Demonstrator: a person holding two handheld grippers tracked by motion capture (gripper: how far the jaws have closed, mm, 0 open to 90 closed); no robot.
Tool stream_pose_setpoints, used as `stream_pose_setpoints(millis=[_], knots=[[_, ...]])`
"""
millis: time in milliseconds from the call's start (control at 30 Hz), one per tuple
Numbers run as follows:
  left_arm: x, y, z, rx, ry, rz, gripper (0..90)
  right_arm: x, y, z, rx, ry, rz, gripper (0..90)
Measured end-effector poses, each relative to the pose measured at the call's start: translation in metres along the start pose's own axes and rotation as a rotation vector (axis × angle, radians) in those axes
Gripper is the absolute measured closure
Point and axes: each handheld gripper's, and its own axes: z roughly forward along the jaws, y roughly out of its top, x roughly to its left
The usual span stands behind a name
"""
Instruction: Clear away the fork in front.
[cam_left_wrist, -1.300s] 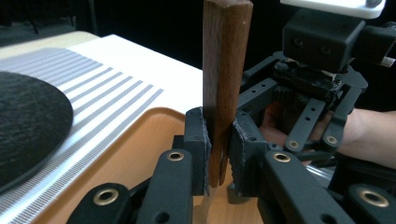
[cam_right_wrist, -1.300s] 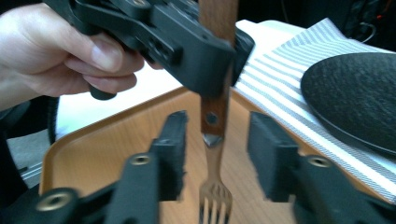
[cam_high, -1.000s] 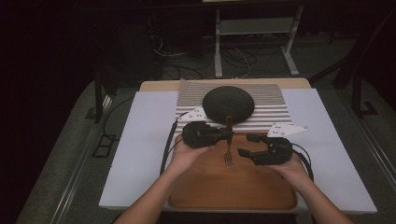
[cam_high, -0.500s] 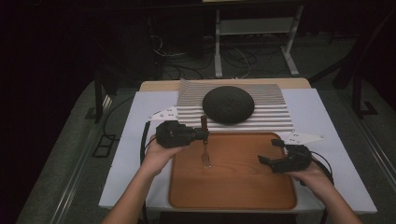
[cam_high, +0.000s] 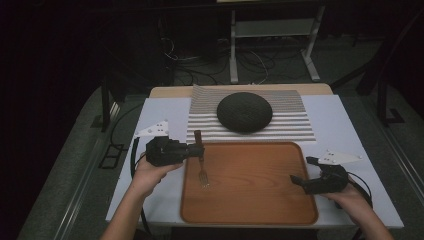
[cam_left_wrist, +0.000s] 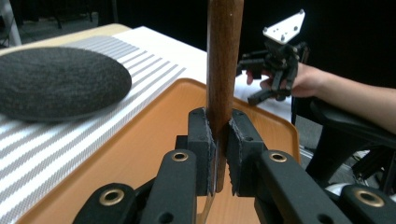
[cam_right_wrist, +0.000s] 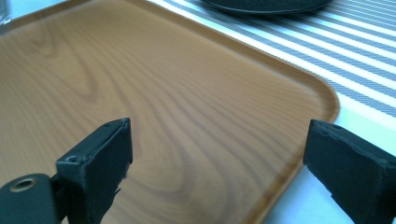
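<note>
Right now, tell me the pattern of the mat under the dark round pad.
The mat has grey and white stripes, clearest in the left gripper view.

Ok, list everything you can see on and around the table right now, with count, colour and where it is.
Fork: one, brown wooden handle with metal tines, held upright over the left part of the tray.
Tray: one, orange-brown wood, near middle of the table.
Round pad: one, dark grey, on the striped mat behind the tray.
Striped mat: one, grey and white, far middle of the table.
Table cover: one, white, under mat and tray.
Metal frame: one, pale grey, on the floor beyond the table.
Cables: several, dark, on the floor beyond the table.
Left claw: one, black, shut on the fork handle.
Right claw: one, black, open at the tray's right edge, its jaws just opening, nothing between them.
</note>
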Motion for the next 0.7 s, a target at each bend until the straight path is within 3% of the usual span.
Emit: stream_pose_setpoints(millis=[233,433,500,600,633,700], knots=[[-0.006,-0.019,-0.015,0.008,-0.03,-0.057,80.2,-0.002,0.001,0.0,-0.007,-0.003,0.006,8.3],[0.0,-0.03,-0.008,0.052,-0.047,-0.097,79.9,-0.001,0.001,0.002,0.007,-0.009,-0.011,8.4],[0.003,-0.034,-0.005,0.035,-0.054,-0.115,79.8,-0.001,0.001,0.002,0.006,-0.011,-0.015,8.4],[0.005,-0.035,-0.005,0.036,-0.036,-0.098,78.5,-0.002,0.002,0.002,0.004,-0.01,-0.015,8.5],[0.007,-0.036,-0.004,0.038,-0.004,-0.083,77.8,-0.002,0.002,0.003,0.009,-0.007,-0.018,8.5],[0.008,-0.037,-0.004,0.041,0.009,-0.076,77.4,-0.002,0.002,0.004,0.011,-0.005,-0.016,8.5]])
